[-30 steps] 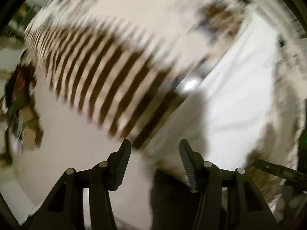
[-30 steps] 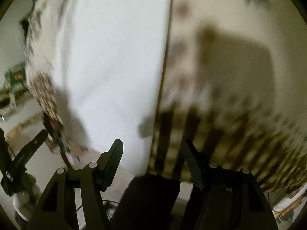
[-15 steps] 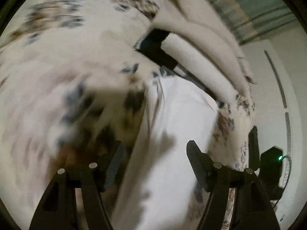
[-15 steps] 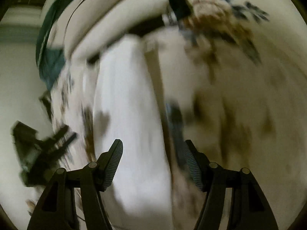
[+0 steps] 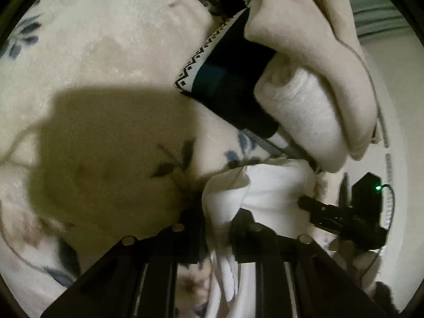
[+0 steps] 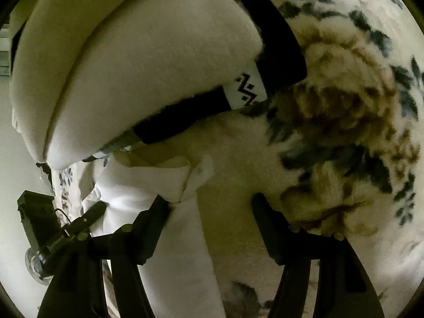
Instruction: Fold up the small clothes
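Note:
A white garment (image 5: pixel 267 185) lies on a cream floral blanket (image 5: pixel 106 53). In the left wrist view my left gripper (image 5: pixel 217 228) is shut on a bunched fold of the white garment, which hangs down between the fingers. In the right wrist view the same garment (image 6: pixel 164 185) shows its collar end. My right gripper (image 6: pixel 209 212) is open, its left finger (image 6: pixel 156 217) resting over the garment's edge and its right finger (image 6: pixel 267 217) over the blanket. My right gripper also shows in the left wrist view (image 5: pixel 331 214).
A stack of folded cream fleece pieces (image 5: pixel 304 66) with a dark patterned cloth (image 5: pixel 228 79) under it lies just beyond the garment; it also shows in the right wrist view (image 6: pixel 132 53). The blanket's edge and a pale wall lie at the right (image 5: pixel 397 106).
Both grippers swung forward along the bed to the garment's far end near the folded stack. The left gripper has shut on the white cloth. The right stays open.

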`<state>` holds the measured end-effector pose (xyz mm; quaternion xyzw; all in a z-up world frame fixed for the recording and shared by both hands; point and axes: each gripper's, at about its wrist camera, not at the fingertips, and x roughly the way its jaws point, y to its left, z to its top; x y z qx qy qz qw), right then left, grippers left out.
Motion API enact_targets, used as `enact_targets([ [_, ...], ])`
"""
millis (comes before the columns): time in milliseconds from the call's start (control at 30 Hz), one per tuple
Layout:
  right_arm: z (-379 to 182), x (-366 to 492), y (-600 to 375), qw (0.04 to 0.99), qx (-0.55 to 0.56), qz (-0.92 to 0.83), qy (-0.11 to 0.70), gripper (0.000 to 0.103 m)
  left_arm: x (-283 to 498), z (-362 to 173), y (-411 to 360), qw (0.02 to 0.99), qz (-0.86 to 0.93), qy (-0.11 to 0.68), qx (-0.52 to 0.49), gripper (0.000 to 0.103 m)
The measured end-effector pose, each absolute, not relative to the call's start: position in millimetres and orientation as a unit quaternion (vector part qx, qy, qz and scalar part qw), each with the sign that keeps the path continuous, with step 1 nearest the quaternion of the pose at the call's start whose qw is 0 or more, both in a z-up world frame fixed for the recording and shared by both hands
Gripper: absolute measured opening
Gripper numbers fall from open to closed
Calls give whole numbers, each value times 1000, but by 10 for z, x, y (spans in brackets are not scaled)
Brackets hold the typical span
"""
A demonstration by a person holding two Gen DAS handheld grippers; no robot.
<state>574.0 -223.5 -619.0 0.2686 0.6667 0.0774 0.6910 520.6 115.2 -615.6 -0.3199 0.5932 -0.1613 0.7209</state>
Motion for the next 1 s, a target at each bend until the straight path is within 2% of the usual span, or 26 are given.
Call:
enact_targets([
  [67,-6151,5830,-2182,687,270,106,667,68,5242,-6208,1178,707,-181,586,-351,35],
  [133,-6168,5847,-2327,672,295,130,667,68,5245,-6263,1142,699,-198,580,-368,50],
  [233,-6311,5896,-2370,646,320,154,676,70,5327,-6292,955,703,-215,582,-348,50],
  [300,-6407,5939,-2394,633,330,171,679,72,5369,-6229,787,723,-215,580,-307,47],
  [367,-6391,5976,-2414,635,330,179,675,70,5398,-6167,637,741,-208,581,-263,7],
  [400,-6349,5997,-2394,641,326,187,669,56,5425,-6150,575,745,-209,583,-247,7],
  [433,-6316,5995,-2354,644,318,193,668,24,5450,-6125,533,754,-205,579,-232,7],
  [467,-6287,5998,-2328,646,310,195,669,13,5451,-6101,500,758,-204,578,-223,7],
  [600,-5994,5916,-2276,675,290,202,647,8,5336,-5865,451,774,-199,559,-219,7],
  [833,-5223,5456,-2302,716,269,237,600,8,4846,-5254,437,805,-206,514,-212,7],
  [1000,-4817,4706,-2246,729,246,261,583,8,4288,-4937,439,815,-207,500,-208,11],
])
